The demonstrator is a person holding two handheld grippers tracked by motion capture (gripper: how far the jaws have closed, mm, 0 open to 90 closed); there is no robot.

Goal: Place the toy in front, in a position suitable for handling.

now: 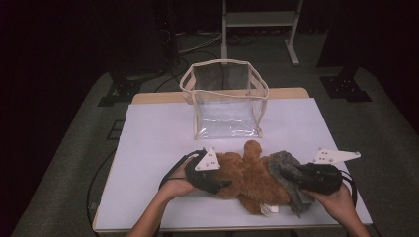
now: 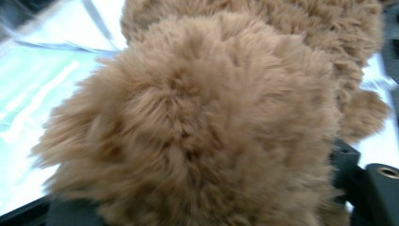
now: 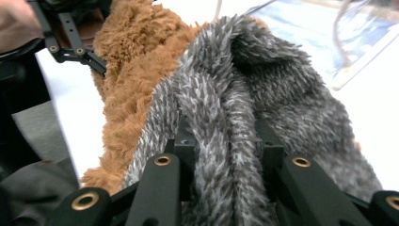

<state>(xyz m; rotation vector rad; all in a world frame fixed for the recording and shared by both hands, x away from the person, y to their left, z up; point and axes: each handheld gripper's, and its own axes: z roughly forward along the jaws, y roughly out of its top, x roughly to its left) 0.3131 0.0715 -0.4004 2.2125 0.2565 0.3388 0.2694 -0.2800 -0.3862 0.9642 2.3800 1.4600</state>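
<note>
Brown plush crowds up against my left gripper [image 1: 217, 183]: the teddy bear [image 1: 247, 177] lies on its side on the white table [image 1: 153, 148], its fuzzy mass pushed right in between the jaws. In the left gripper view the fur [image 2: 197, 122] swallows the jaws' inner faces, so I cannot tell whether the pads press on it or merely flank it; the gap is about halfway. My left hand [image 1: 175, 185] holds that gripper low over the table, with its grey three-cornered plate [image 1: 207, 160] on top and the cable looping off behind it.

Straight ahead of both grippers, well apart from them, a clear plastic bag with cream trim [image 1: 225, 98] stands upright, its mouth open to the top.

Farther right, the bear's far end is wrapped in a grey furry cloth [image 1: 286, 173]. My right gripper [image 1: 301, 177] has hold of that: in the right gripper view a thick fold of the grey cloth [image 3: 221, 127] runs down between the two black jaws, which are drawn in against it, so the grip is on the cloth. Brown fur [image 3: 136, 70] lies just beside it, and the other gripper shows beyond. My right hand [image 1: 336, 197] sits at the table's near edge.
</note>
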